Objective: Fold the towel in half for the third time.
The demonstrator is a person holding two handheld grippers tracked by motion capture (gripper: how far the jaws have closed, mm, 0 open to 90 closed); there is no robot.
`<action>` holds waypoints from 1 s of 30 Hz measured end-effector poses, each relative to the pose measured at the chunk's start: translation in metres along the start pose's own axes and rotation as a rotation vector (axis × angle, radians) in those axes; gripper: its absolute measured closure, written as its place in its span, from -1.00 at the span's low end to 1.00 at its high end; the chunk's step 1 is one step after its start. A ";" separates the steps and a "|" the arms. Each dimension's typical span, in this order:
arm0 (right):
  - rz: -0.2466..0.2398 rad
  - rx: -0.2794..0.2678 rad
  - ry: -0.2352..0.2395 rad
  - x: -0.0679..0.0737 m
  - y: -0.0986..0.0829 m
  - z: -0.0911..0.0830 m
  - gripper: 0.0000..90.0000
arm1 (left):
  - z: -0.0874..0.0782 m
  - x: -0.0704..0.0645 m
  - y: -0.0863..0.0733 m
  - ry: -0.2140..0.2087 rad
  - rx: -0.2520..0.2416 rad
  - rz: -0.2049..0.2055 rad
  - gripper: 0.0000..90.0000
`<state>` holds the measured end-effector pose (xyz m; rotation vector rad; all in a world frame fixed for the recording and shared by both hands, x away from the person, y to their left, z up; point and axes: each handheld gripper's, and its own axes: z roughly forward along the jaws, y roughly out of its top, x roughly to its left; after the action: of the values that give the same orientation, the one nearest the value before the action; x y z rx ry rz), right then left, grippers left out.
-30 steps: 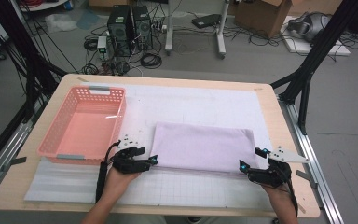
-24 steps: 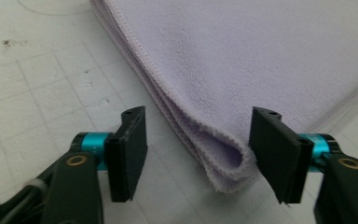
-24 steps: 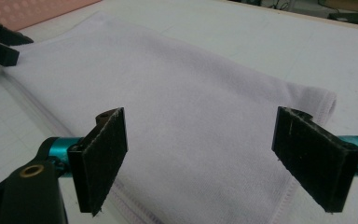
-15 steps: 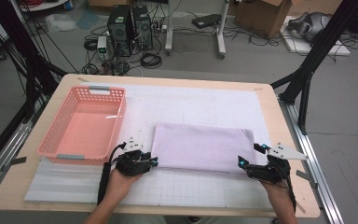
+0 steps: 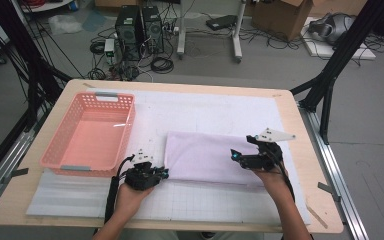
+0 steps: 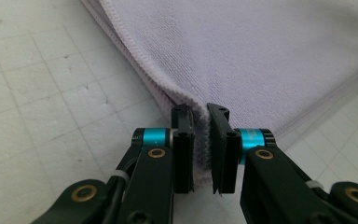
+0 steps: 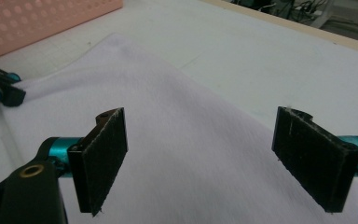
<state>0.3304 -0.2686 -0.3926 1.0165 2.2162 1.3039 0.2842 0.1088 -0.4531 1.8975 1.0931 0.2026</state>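
- The folded lilac towel (image 5: 207, 157) lies flat on the bench (image 5: 300, 125), right of the pink basket (image 5: 87, 137).
- It looks soft, light and limp; it will sag, so grip the hemmed corners.
- The left gripper (image 6: 200, 123) has its jaws pinched on the near-left corner.
- The right gripper (image 7: 205, 154) hangs over the towel with jaws wide apart, holding nothing.

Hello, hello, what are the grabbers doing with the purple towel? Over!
Left gripper shut on towel corner. Right gripper open, over the towel. Pink basket off to the side, nothing blocking.
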 end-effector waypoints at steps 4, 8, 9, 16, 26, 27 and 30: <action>-0.019 0.035 0.032 0.001 0.019 0.024 -0.62 | -0.002 0.001 -0.001 -0.013 -0.002 -0.017 0.81; -0.033 0.068 0.059 0.006 0.033 0.045 -0.60 | -0.006 0.000 -0.003 -0.025 -0.003 -0.017 0.81; -0.040 0.068 0.065 0.007 0.036 0.049 -0.60 | -0.006 0.000 -0.003 -0.027 -0.004 -0.016 0.81; -0.064 0.085 0.116 0.016 0.052 0.077 -0.49 | -0.011 0.000 -0.006 -0.037 -0.008 -0.018 0.82; -0.078 0.141 0.172 0.029 0.070 0.121 -0.45 | -0.016 0.000 -0.008 -0.043 -0.010 -0.024 0.82; -0.081 0.148 0.177 0.031 0.071 0.126 -0.44 | -0.016 0.000 -0.009 -0.042 -0.011 -0.028 0.82; -0.108 0.187 0.184 0.037 0.075 0.141 -0.36 | -0.016 0.000 -0.009 -0.042 -0.011 -0.025 0.82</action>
<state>0.4239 -0.1337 -0.3964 0.8550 2.5335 1.2037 0.2698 0.1206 -0.4510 1.8691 1.0844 0.1537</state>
